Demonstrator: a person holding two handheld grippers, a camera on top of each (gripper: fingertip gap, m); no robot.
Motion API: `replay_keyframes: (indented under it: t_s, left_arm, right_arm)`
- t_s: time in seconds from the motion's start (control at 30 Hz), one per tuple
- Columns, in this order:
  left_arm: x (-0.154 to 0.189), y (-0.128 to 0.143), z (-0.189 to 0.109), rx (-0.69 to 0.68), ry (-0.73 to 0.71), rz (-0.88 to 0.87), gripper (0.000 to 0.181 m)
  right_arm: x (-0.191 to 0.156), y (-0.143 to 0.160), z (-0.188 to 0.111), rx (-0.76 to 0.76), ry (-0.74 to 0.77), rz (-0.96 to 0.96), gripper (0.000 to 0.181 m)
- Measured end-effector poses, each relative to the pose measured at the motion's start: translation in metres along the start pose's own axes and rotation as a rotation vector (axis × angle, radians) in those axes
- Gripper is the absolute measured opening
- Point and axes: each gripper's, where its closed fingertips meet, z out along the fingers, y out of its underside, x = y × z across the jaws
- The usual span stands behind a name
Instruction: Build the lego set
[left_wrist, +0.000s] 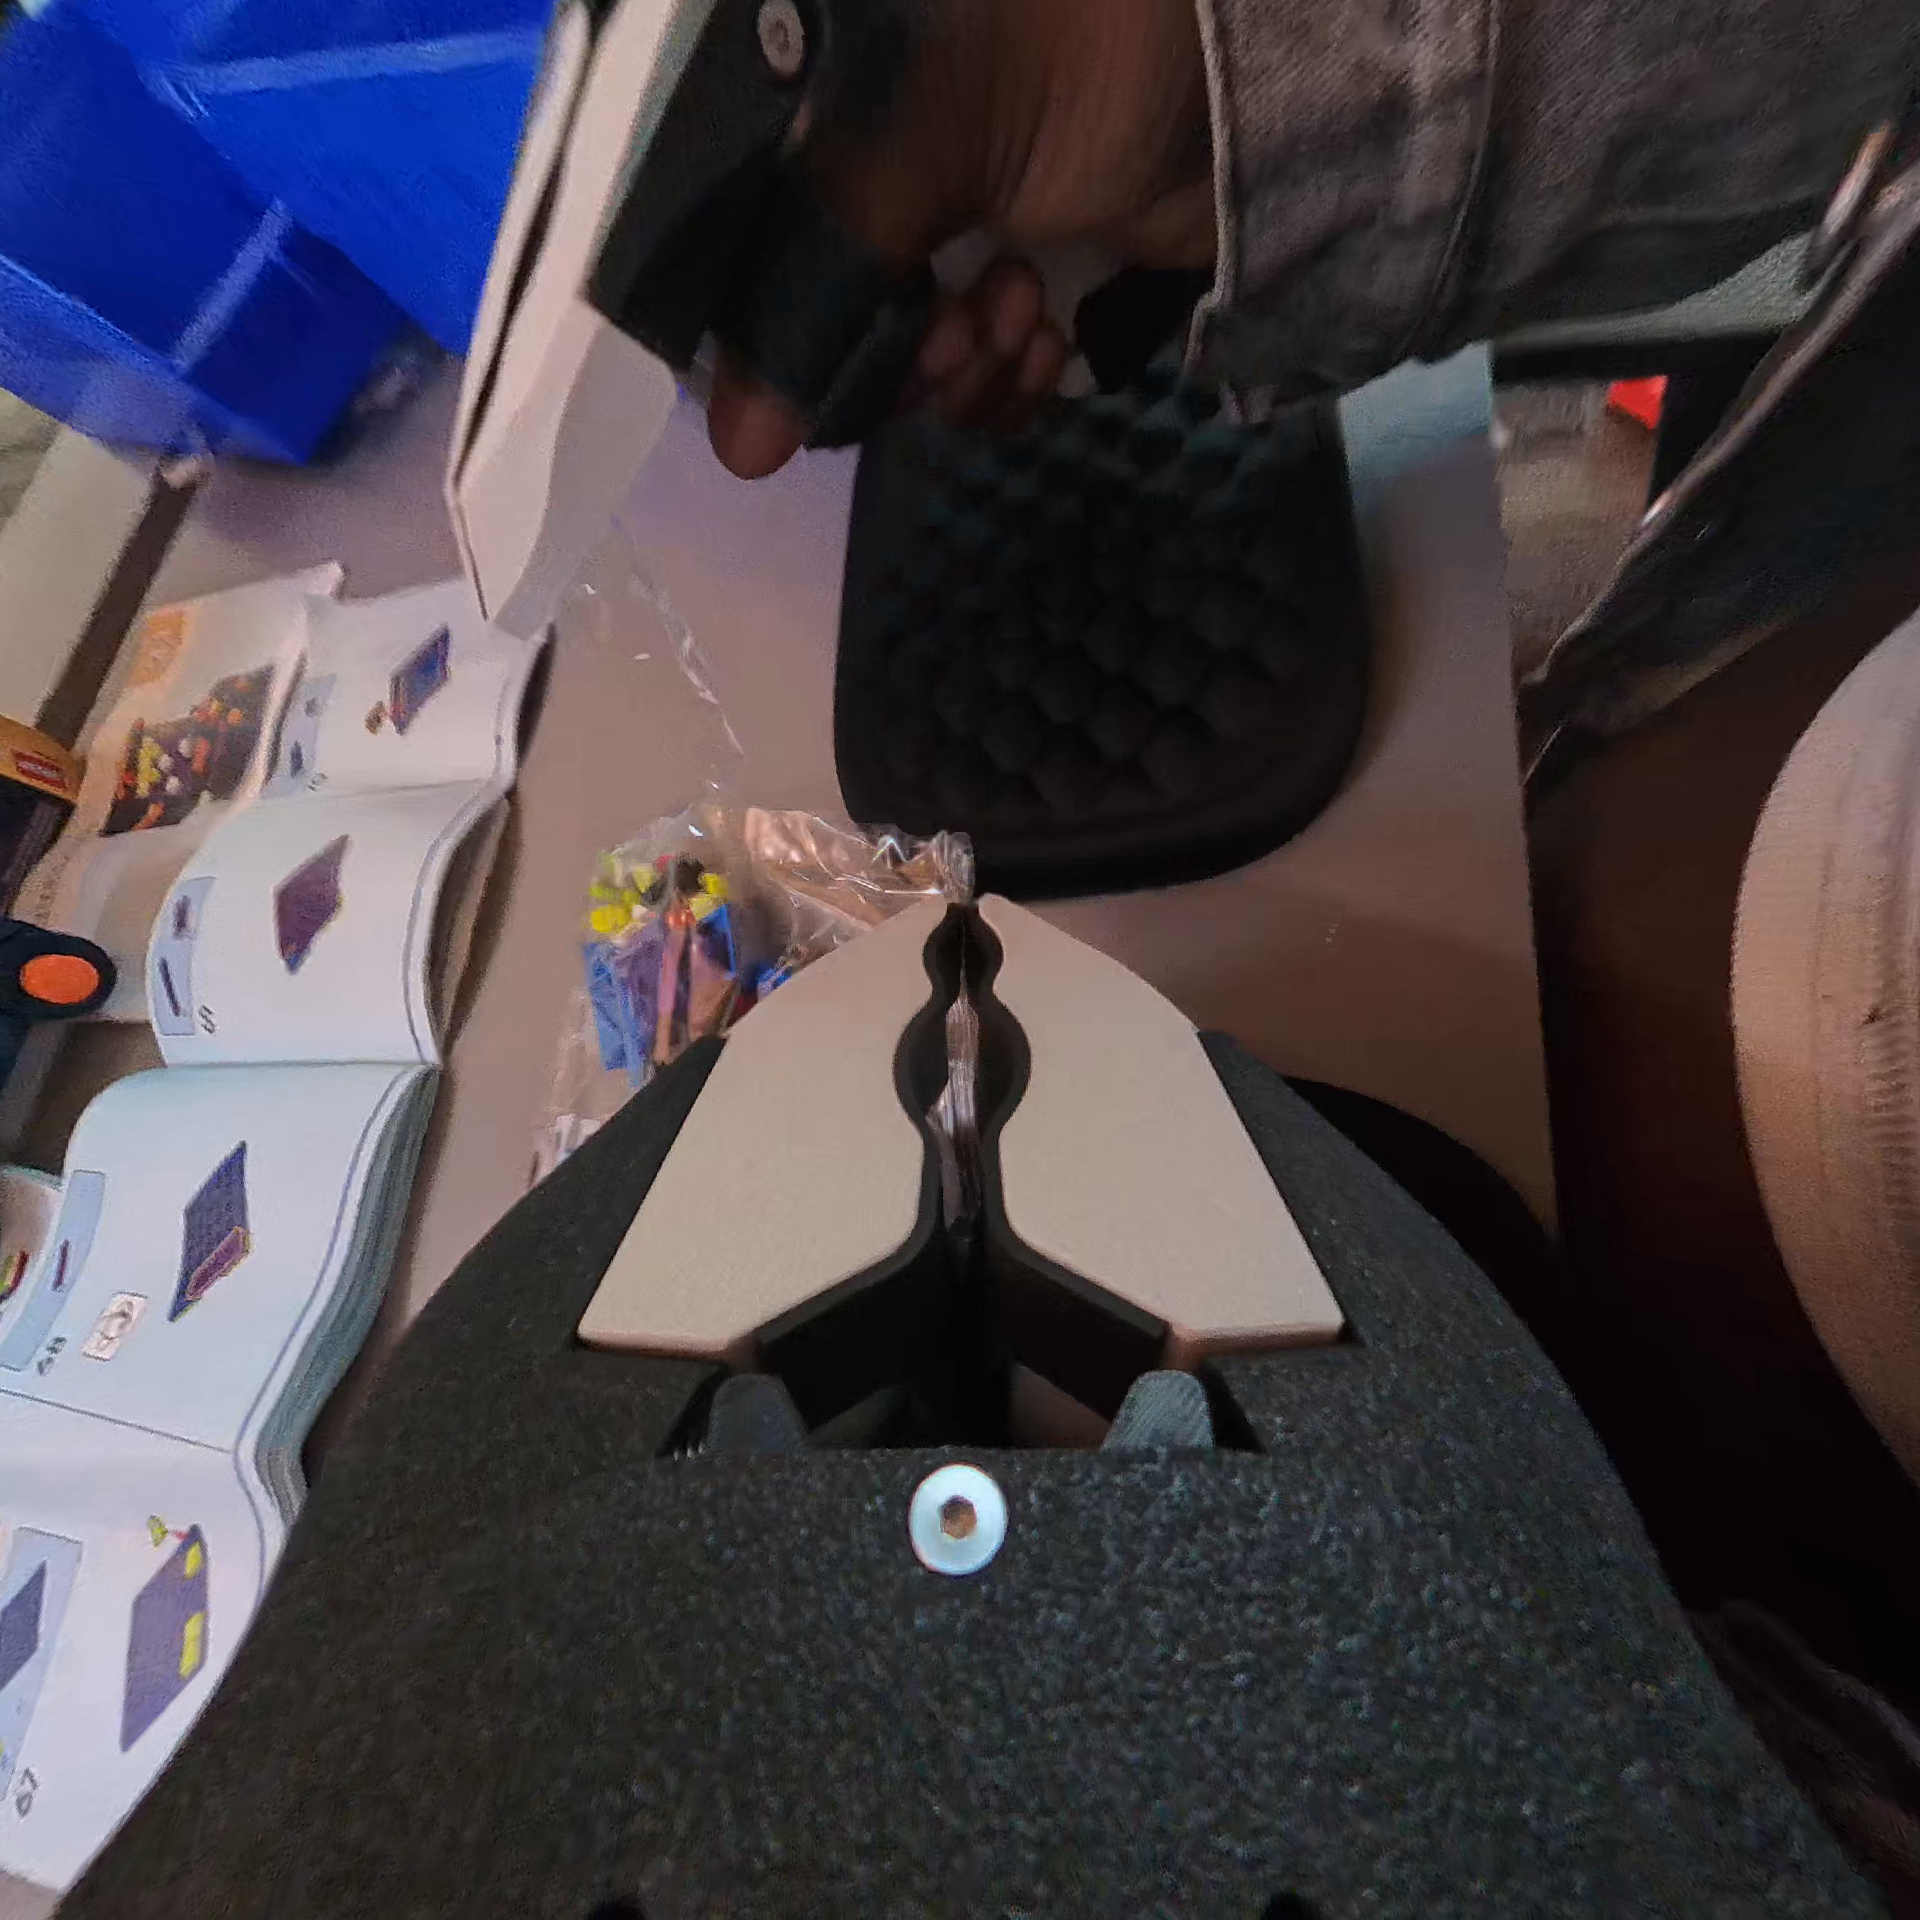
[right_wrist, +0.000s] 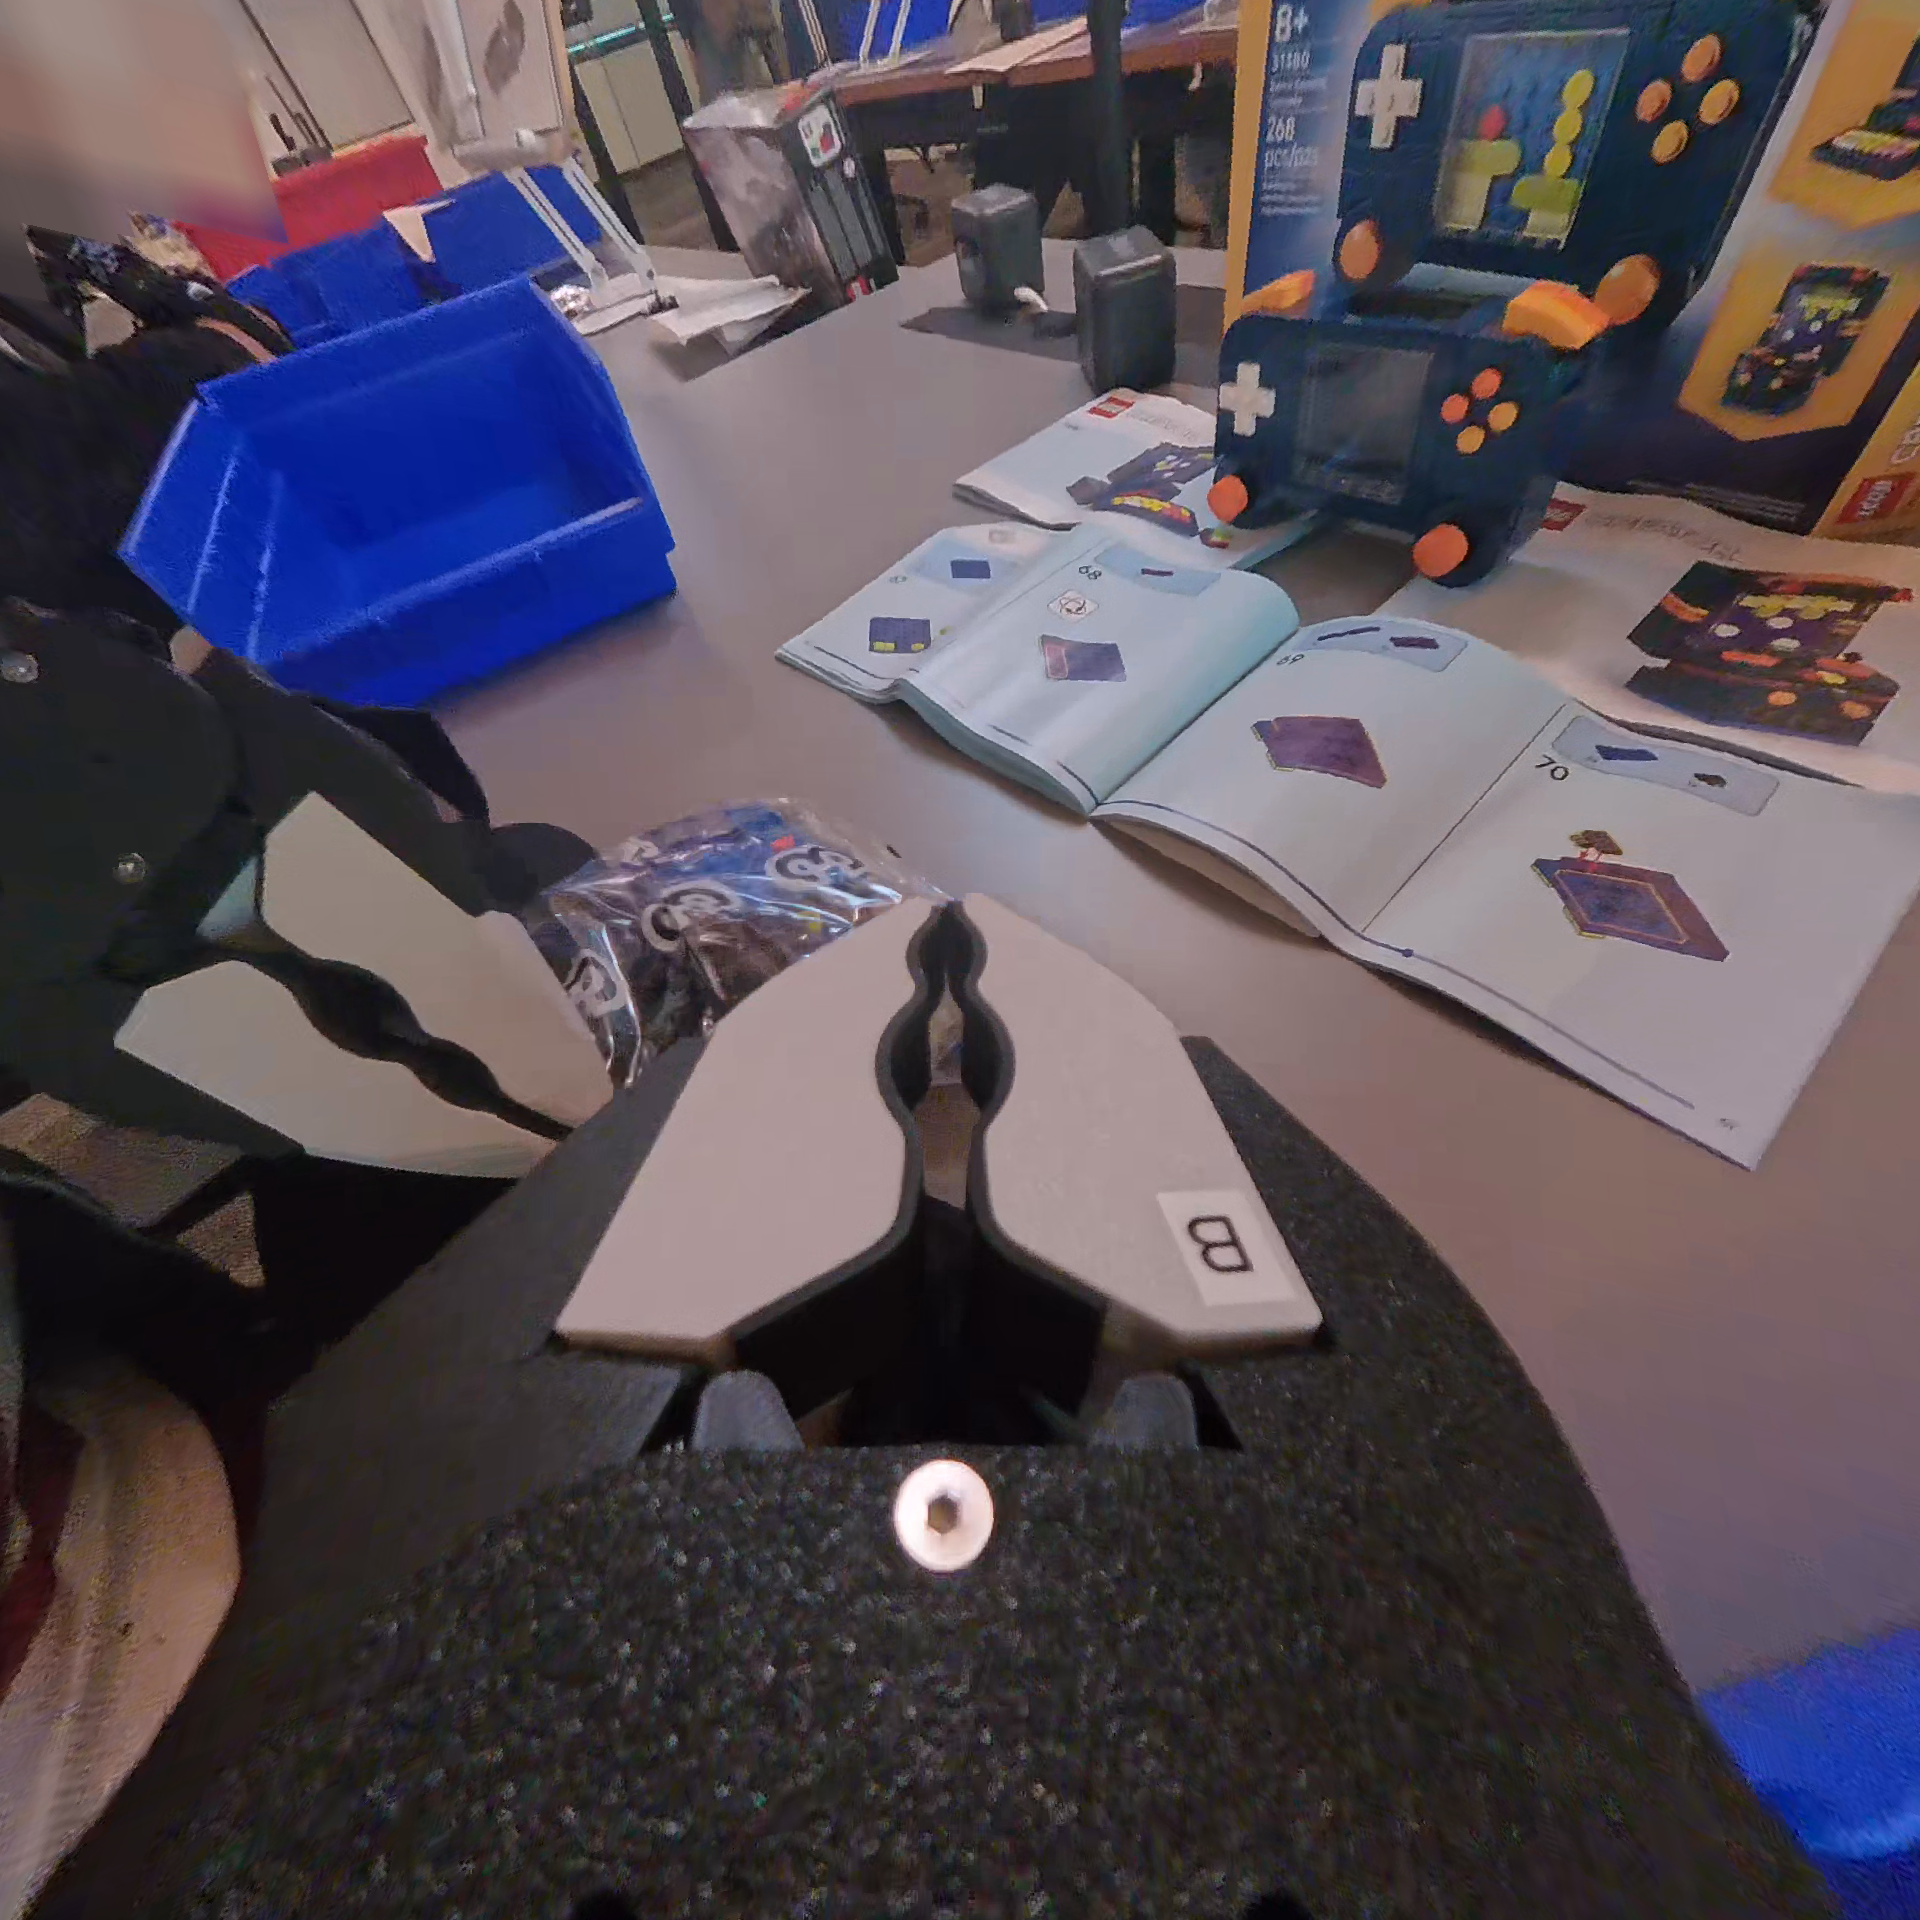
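A clear plastic bag (left_wrist: 717, 935) of small lego pieces, yellow, blue and purple, lies on the grey table (left_wrist: 1299, 966). My left gripper (left_wrist: 961, 914) is shut, with the bag's clear film pinched between its fingers. My right gripper (right_wrist: 948, 914) is shut at the bag's (right_wrist: 717, 914) near edge, with pale film showing in its gap. In the left wrist view the right gripper (left_wrist: 509, 613) comes in from the top left, and film stretches up to its tips. In the right wrist view the left gripper (right_wrist: 582, 1117) lies at the left, against the bag.
Open instruction booklets (right_wrist: 1351, 790) lie to the right of the bag. Behind them stand a built blue game-console model (right_wrist: 1382, 436) and the set's box (right_wrist: 1558, 156). Blue bins (right_wrist: 416, 499) stand at the back left. A black cushion (left_wrist: 1101, 644) is beyond the table's edge. There is about 10 cm between the tips of the two grippers.
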Motion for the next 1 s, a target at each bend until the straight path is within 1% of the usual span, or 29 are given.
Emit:
replay_keyframes:
  t_s: [0.1,0.23,0.33,0.43,0.5,0.57,0.63,0.77,0.83,0.9,0.97,1.0]
  left_arm:
    - [-0.005,-0.017,-0.018,0.146,-0.01,-0.024,0.0]
    - [-0.021,-0.04,-0.056,0.419,-0.039,-0.1,0.0]
    - [-0.036,-0.041,-0.077,0.541,-0.056,-0.188,0.0]
    - [-0.05,-0.038,-0.09,0.637,-0.09,-0.267,0.0]
    - [-0.055,-0.036,-0.096,0.677,-0.102,-0.303,0.0]
    - [-0.06,-0.033,-0.1,0.707,-0.116,-0.328,0.0]
    - [-0.064,-0.03,-0.105,0.733,-0.122,-0.357,0.0]
    - [-0.07,-0.026,-0.111,0.794,-0.11,-0.425,0.0]
    - [-0.071,-0.026,-0.111,0.805,-0.098,-0.439,0.0]
    - [-0.07,-0.027,-0.11,0.793,-0.096,-0.425,0.0]
    - [-0.069,-0.028,-0.109,0.78,-0.098,-0.413,0.0]
    - [-0.069,-0.028,-0.108,0.777,-0.098,-0.411,0.0]
  right_arm:
    - [0.0,-0.018,-0.008,0.027,-0.002,-0.056,0.0]
    - [0.001,-0.051,-0.014,0.03,-0.005,-0.19,0.0]
    - [0.003,-0.069,-0.012,0.008,-0.02,-0.276,0.0]
    - [0.016,-0.079,-0.01,-0.038,0.02,-0.342,0.0]
    - [0.03,-0.085,-0.012,-0.052,0.048,-0.346,0.0]
    - [0.049,-0.094,-0.019,-0.05,0.116,-0.362,0.0]
    - [0.069,-0.102,-0.029,-0.054,0.17,-0.37,0.0]
    - [0.101,-0.117,-0.053,-0.062,0.226,-0.373,0.0]
    - [0.116,-0.125,-0.064,-0.092,0.224,-0.374,0.0]
    - [0.138,-0.132,-0.07,-0.16,0.2,-0.352,0.0]
    - [0.166,-0.143,-0.067,-0.202,0.18,-0.31,0.0]
    - [0.18,-0.15,-0.06,-0.208,0.157,-0.283,0.0]
